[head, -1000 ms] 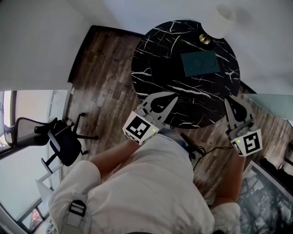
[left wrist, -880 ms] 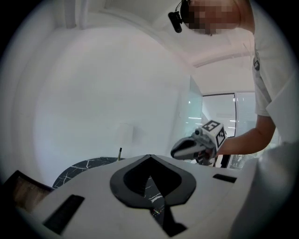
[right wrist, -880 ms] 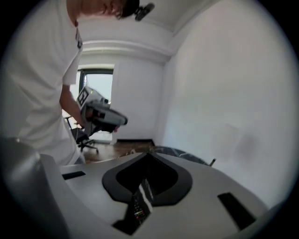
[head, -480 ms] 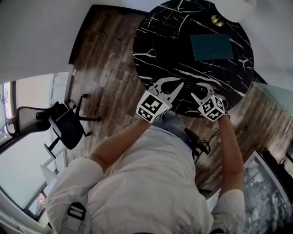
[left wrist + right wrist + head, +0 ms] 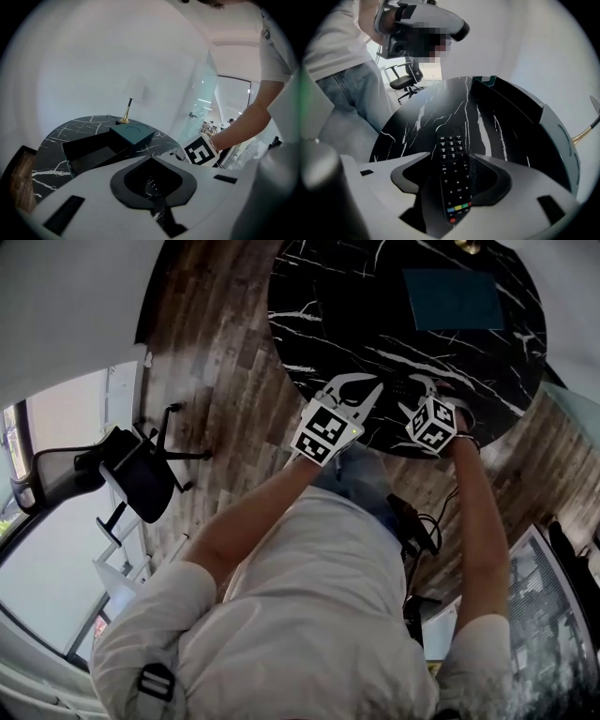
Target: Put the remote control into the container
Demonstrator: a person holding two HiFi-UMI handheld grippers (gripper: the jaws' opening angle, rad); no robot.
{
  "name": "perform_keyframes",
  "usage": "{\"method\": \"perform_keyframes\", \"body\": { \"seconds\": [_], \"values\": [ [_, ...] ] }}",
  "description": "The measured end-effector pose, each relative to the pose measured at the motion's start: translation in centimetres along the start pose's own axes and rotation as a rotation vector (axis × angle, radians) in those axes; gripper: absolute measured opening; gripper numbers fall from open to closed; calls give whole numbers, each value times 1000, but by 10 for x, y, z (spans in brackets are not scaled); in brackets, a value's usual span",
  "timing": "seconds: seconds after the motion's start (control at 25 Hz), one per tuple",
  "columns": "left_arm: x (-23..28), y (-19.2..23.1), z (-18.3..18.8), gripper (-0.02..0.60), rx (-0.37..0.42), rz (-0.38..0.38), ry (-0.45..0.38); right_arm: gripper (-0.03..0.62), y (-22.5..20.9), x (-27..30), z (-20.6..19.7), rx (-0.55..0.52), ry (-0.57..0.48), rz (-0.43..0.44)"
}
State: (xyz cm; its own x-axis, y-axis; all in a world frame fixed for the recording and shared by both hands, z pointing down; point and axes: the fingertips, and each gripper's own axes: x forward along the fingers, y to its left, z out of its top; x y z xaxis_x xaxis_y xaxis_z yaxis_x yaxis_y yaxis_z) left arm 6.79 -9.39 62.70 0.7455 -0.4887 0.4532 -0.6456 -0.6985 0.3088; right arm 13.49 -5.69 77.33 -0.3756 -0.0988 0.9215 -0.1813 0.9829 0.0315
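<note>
The black remote control lies flat on the round black marble table, near its front edge, and shows dimly in the head view as the remote. My right gripper points steeply down over it. Its jaws have just been opening and stand wide, one on each side of the remote, without pressing it. The dark open container sits just beyond, with a teal box behind it. My left gripper hovers to the left of the remote, shut and empty.
A lamp with a gold stem stands at the table's far side. An office chair is on the wooden floor to the left. Cables lie on the floor under the table's near edge, by the person's legs.
Both grippers have come down to the table's near edge. The right one swung in from the right, tipped downward over the remote and opened its jaws.
</note>
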Motion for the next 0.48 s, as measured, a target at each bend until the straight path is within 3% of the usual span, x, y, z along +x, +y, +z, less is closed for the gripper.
{"method": "perform_keyframes", "body": {
  "seconds": [0.2,0.48],
  "values": [
    [1,1,-6,5,-8,3,2,204,10,5,-2,-57,12,29],
    [-6,0,0,5,-10,11,-12,202,7,-5,6,-63,-9,-13]
  ]
}}
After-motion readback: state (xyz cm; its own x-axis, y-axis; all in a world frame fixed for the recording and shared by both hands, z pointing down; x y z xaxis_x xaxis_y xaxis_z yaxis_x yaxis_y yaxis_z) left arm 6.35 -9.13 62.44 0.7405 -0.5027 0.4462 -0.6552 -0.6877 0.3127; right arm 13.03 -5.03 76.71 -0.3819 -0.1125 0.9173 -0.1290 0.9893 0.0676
